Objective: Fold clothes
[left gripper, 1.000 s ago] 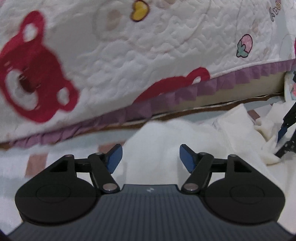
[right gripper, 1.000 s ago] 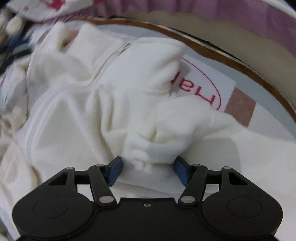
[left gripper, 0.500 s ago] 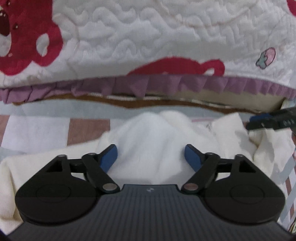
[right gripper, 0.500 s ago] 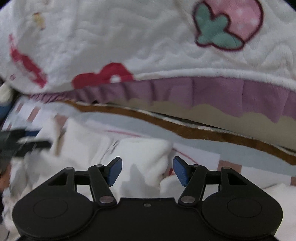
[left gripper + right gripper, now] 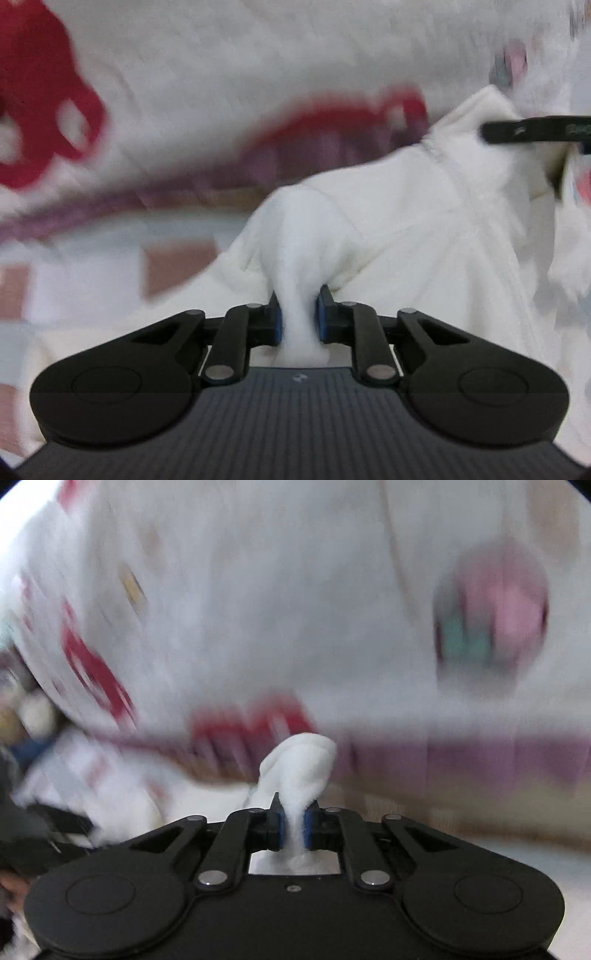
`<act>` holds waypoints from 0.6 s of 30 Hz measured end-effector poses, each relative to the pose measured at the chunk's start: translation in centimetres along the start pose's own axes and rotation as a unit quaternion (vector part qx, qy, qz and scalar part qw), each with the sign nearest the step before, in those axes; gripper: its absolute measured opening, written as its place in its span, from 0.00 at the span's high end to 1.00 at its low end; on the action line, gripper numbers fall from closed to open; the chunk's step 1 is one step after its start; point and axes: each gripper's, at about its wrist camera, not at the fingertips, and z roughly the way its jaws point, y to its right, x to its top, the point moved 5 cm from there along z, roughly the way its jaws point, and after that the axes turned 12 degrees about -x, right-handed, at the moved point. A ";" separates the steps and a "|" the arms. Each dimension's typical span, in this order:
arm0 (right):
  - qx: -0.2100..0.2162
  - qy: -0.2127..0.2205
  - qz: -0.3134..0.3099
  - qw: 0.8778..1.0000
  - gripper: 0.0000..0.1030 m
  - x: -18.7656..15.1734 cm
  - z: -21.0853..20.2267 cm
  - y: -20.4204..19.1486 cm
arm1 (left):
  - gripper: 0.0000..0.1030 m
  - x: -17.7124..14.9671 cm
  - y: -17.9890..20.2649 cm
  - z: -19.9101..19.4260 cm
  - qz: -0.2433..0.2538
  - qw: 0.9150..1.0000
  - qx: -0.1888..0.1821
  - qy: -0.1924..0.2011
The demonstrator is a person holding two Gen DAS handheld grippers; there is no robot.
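Cream fleece fills the lower middle of both views — one garment (image 5: pixel 424 236), thick and fuzzy, with a zip seam running down it at the right of the left wrist view. It lies bunched rather than flat, spreading from the centre toward the right edge of that frame over a checked sheet (image 5: pixel 173 266) of pale blue, white and brown squares.

Two hand-held grippers are at work. The left hand-held gripper (image 5: pixel 298 315) is closing, and its blue pads (image 5: pixel 277 325) already press on a pinched ridge of the fleece that stands up between them. The right hand-held gripper (image 5: pixel 293 825) is closing as well, its pads nearly together with a narrow tuft of the same garment squeezed between them; the tuft rises just above the fingertips at frame centre.

In the left wrist view the right hand-held gripper shows as a dark bar at the upper right, against the garment's collar edge.

One quilted white blanket (image 5: pixel 221 74) — red bear shapes, a purple frill — blurs across the top of both frames.
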 end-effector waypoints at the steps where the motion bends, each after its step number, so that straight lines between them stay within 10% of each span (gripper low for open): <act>1: 0.001 0.036 -0.024 0.999 0.90 1.3 -1.5 -0.7 | 0.85 1.1 0.0 -1.4 -0.001 0.999 0.015 0.038; 4: -0.033 0.094 -0.127 0.987 0.85 3.2 -2.6 -2.8 | 0.74 3.2 0.0 -2.0 0.015 0.995 0.051 0.086; 6: -0.079 0.059 -0.147 0.984 0.60 2.7 -0.1 -2.3 | 0.58 2.8 -0.5 0.6 0.023 0.996 0.074 0.035; 8: -0.121 0.017 -0.134 0.983 0.60 1.7 2.1 -1.0 | 0.58 1.7 -1.1 1.9 0.020 0.996 0.090 -0.008; 18: -0.122 -0.063 0.161 0.977 0.58 -2.9 -0.6 6.3 | 0.33 -3.7 -1.9 -10.2 -0.029 0.998 0.057 0.025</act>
